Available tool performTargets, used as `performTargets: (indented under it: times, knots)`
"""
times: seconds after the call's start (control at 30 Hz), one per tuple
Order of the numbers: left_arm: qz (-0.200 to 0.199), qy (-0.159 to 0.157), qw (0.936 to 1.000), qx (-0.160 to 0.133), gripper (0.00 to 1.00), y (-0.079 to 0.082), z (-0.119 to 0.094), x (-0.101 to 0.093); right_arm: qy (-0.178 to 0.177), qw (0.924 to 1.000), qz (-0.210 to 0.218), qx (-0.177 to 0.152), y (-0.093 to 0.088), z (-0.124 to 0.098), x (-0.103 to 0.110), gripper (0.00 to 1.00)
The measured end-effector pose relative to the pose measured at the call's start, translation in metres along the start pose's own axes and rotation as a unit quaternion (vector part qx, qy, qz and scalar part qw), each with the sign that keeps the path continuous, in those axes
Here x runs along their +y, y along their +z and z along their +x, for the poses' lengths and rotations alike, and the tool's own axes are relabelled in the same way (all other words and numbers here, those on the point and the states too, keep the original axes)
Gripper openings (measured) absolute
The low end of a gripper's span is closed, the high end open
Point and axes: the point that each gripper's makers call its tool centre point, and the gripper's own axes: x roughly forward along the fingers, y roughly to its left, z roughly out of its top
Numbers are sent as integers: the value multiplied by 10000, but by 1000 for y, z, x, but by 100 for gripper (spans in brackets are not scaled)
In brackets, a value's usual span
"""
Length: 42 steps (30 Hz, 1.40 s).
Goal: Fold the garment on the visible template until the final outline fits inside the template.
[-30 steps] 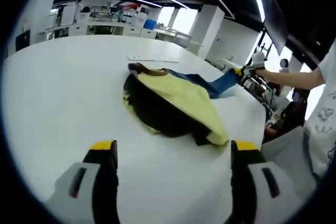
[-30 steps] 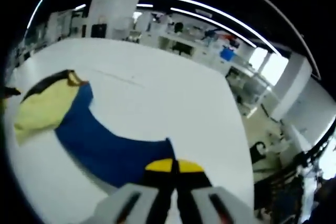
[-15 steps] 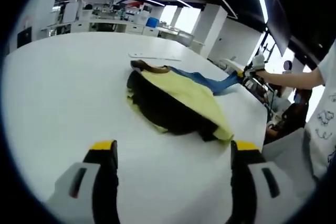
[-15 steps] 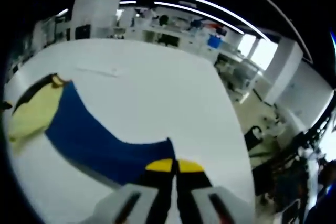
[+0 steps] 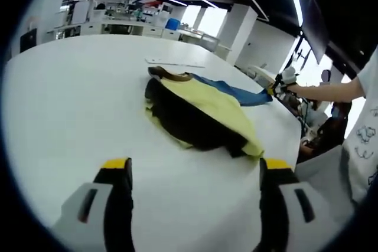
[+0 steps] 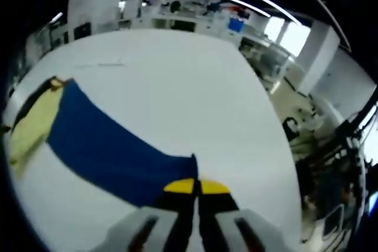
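Left gripper point(image 5: 192, 172): jaws wide apart, holding nothing, poised low over the near part of the white table point(image 5: 71, 104), short of the garment.

Garment point(image 5: 198, 110): yellow, black and blue top, bunched in a heap near the middle of the table, toward its right edge; brown collar at the far end of the heap.

Blue sleeve point(image 5: 239, 94): runs from the heap toward the table's right edge, ending at the right gripper point(image 5: 277, 84).

Right gripper, own view point(image 6: 195, 186): jaws together, clamped on the cuff end of the blue sleeve point(image 6: 106, 151).

Template: a faint pale outline point(image 5: 174, 63) lies on the table beyond the garment; too thin to tell whether this is the template.

Change: against the earlier pictures the sleeve is drawn out straighter and lies flatter; the heap has barely shifted; the left gripper's jaws are as they were.

Meaning for task: judged an early, spreading step; the sleeve is being pulled clear before any fold, and the body remains crumpled, so the outline is far from fitting.

Left gripper view alone: the whole heap, the collar, the person's forearm point(image 5: 331, 91) behind the right gripper.

Right gripper view alone: the broad blue panel of the sleeve laid flat, its join to the yellow part point(image 6: 29, 125) toward the far left of the table, and the grip on the cuff.
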Motion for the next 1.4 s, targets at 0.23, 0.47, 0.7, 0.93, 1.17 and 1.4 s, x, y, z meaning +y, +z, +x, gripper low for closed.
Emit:
performTargets:
  times: [0.23, 0.47, 0.7, 0.93, 1.17, 1.4]
  knots:
    - [-29, -13, 10000, -4, 86, -1, 1, 4, 134, 9998, 117, 2, 1, 2, 1, 0]
    - [-22, -49, 10000, -15, 86, 0, 2, 2, 353, 9992, 155, -62, -2, 1, 7, 16]
    - [-9, -87, 10000, -21, 86, 0, 3, 0, 1128, 9912, 416, -551, 9, -4, 36, 50]
    - [6, -120, 9999, -39, 86, 3, 5, -7, 1671, 9822, 349, -790, 12, -20, 59, 86]
    - [-30, -162, 9998, -63, 85, 5, 9, -12, 2070, 9732, 168, -983, 14, -39, 83, 99]
    - [-16, -172, 9998, -79, 82, 6, 15, -17, 2270, 9673, -106, -1126, 18, -56, 105, 99]
